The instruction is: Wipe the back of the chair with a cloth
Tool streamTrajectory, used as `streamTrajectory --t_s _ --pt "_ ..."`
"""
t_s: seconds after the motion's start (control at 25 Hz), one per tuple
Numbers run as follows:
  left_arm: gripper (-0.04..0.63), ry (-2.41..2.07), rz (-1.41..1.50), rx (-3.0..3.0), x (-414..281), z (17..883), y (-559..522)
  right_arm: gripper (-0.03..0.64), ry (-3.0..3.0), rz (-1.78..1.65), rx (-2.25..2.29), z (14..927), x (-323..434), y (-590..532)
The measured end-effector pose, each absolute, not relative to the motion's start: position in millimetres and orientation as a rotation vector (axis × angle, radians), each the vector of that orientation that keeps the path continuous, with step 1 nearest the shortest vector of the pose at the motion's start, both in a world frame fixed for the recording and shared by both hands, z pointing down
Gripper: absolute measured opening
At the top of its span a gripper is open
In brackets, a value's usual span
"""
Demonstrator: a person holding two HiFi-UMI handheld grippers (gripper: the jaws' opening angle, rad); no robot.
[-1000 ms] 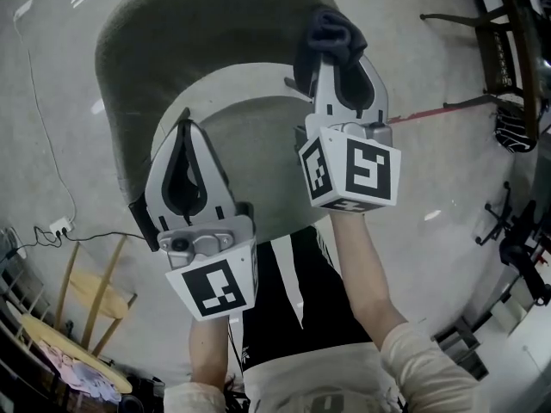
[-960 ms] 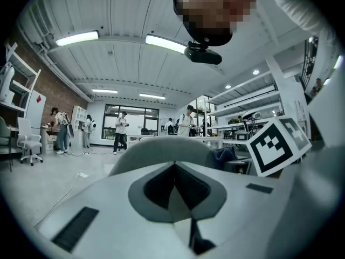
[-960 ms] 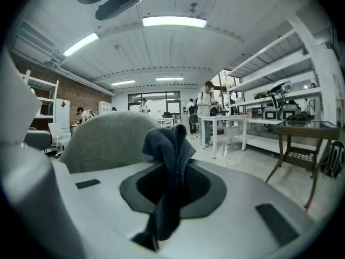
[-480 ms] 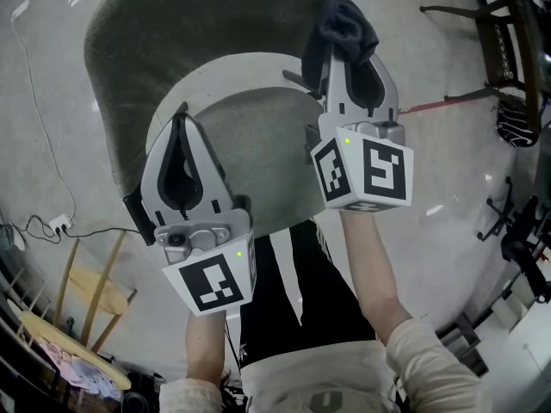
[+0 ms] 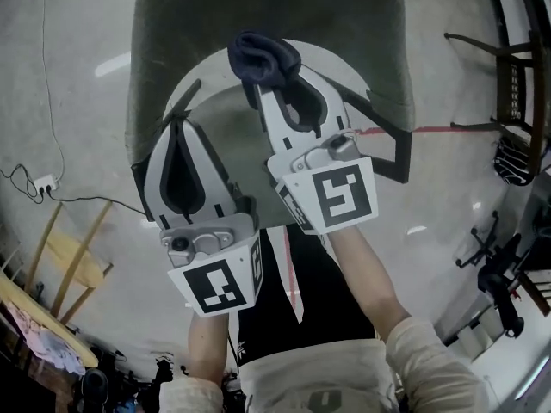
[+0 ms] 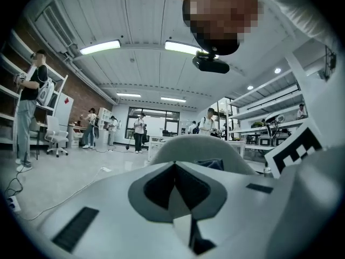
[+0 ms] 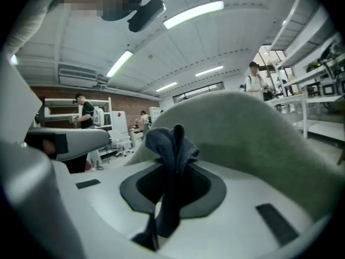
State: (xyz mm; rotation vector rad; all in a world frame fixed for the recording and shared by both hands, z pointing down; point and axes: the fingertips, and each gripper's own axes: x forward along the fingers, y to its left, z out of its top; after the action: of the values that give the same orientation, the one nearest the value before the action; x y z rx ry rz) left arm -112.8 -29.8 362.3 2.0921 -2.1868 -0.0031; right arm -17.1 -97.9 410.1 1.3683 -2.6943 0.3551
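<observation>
The chair has a curved grey-green back (image 5: 258,7) and a pale seat (image 5: 224,144) below it. My right gripper (image 5: 258,83) is shut on a dark blue cloth (image 5: 263,57), which bunches out past the fingertips against the inner face of the back, near its middle. In the right gripper view the cloth (image 7: 171,144) stands up from the closed jaws, with the chair back (image 7: 253,134) just beyond. My left gripper (image 5: 182,126) is shut with nothing in it, over the seat's left side. The left gripper view shows the chair back (image 6: 199,149) ahead.
A dark wooden chair (image 5: 508,67) stands at the right. A cable and wall socket (image 5: 39,183) lie on the floor at left, near a wooden stand (image 5: 69,265). Several people (image 6: 29,107) stand far off among shelves.
My right gripper has carried the cloth leftward along the chair back, from its right end toward the middle. The left gripper has hardly moved.
</observation>
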Motion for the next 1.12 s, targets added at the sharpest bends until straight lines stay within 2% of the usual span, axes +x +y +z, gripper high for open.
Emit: streamTrajectory --t_s 0.36,0.72,1.12 --pt "0.015 -2.329 0.048 1.898 -164 382 13 0.058 -2.895 0.434 0.787 439 -135 -52" --pt "0.015 -2.410 0.074 1.787 -190 390 37 0.058 -2.940 0.436 0.444 457 -181 6" --pt "0.015 -2.421 0.065 1.760 -201 392 35 0.058 -2.921 0.369 0.452 465 -196 -7"
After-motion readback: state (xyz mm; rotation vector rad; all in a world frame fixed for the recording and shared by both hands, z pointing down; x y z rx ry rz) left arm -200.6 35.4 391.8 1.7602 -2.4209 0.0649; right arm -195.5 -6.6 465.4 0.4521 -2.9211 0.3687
